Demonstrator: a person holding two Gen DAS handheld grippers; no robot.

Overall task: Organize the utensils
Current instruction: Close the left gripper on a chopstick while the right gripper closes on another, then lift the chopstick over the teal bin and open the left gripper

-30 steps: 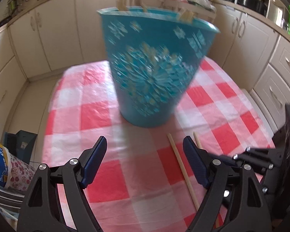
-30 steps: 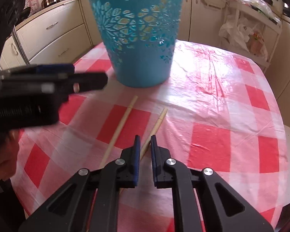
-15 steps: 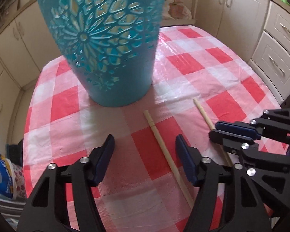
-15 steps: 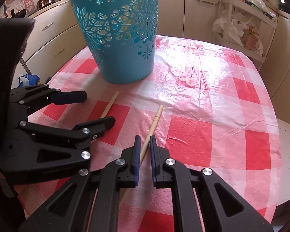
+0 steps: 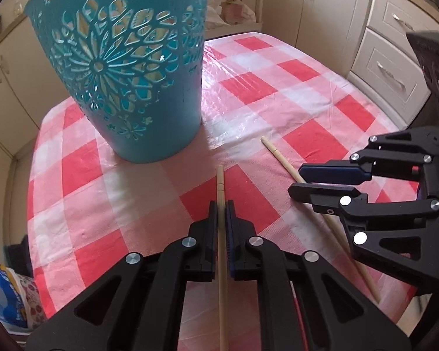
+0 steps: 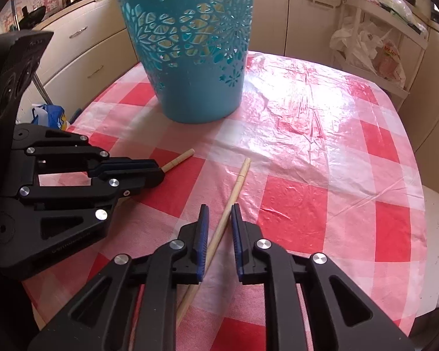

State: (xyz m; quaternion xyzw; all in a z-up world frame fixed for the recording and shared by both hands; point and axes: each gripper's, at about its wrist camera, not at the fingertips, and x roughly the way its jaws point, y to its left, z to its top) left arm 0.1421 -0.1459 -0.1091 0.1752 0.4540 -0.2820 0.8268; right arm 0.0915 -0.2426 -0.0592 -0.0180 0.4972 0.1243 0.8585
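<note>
Two wooden chopsticks lie on the red-and-white checked tablecloth [image 5: 292,87] in front of a teal cut-out basket [image 5: 125,73] [image 6: 196,58]. My left gripper [image 5: 221,207] [image 6: 160,173] is shut on the left chopstick [image 5: 220,181] [image 6: 180,159], whose tip sticks out past the pads toward the basket. The right chopstick [image 6: 240,175] [image 5: 281,158] runs between the jaws of my right gripper [image 6: 219,213] [image 5: 297,180]. Those jaws are opening, with a gap on either side of the stick near the tips.
Cream kitchen cabinets [image 5: 389,67] surround the table. A blue bag [image 5: 3,301] sits on the floor at the left. A white rack with plastic bags [image 6: 365,44] stands behind the table. The tablecloth to the right of the chopsticks is wrinkled and glossy.
My left gripper dropped toward the table and closed its wide-open jaws on the left chopstick. The right gripper stayed in place and its jaws parted a little around the right chopstick.
</note>
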